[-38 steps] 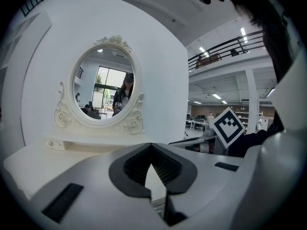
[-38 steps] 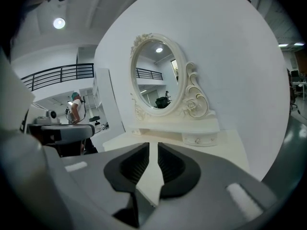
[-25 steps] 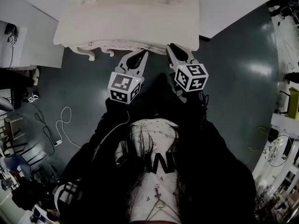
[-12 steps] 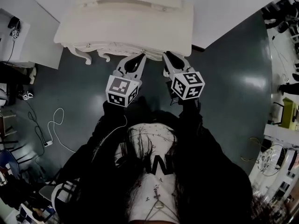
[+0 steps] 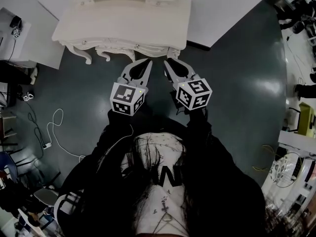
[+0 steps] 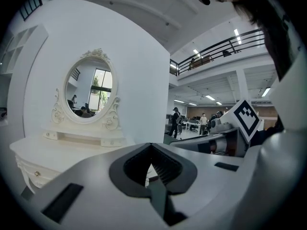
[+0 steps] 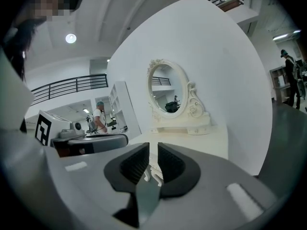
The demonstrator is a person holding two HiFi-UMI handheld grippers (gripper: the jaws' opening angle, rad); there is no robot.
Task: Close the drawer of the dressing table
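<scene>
The dressing table (image 5: 123,23) stands straight ahead of both grippers, its long axis running left to right across the line along which they point, so any push on the drawer would go forward, away from the person. The drawer (image 5: 129,51) sits in the carved front apron that faces the person. From the head view no drawer box shows standing out past that apron, so it looks pushed in or nearly so, though the steep angle leaves that uncertain. The left gripper (image 5: 144,64) has its jaws clenched tip to tip with nothing held, and it points at the front a little right of the table's middle. The right gripper (image 5: 168,63) has its jaws a narrow slit apart and empty; through the slit only the table's carved feet show. It is aimed near the right front corner and seems the nearer of the two, just short of the apron but not touching. In the left gripper view the oval mirror (image 6: 88,92) and the table top lie off to the left, some way beyond the jaws
</scene>
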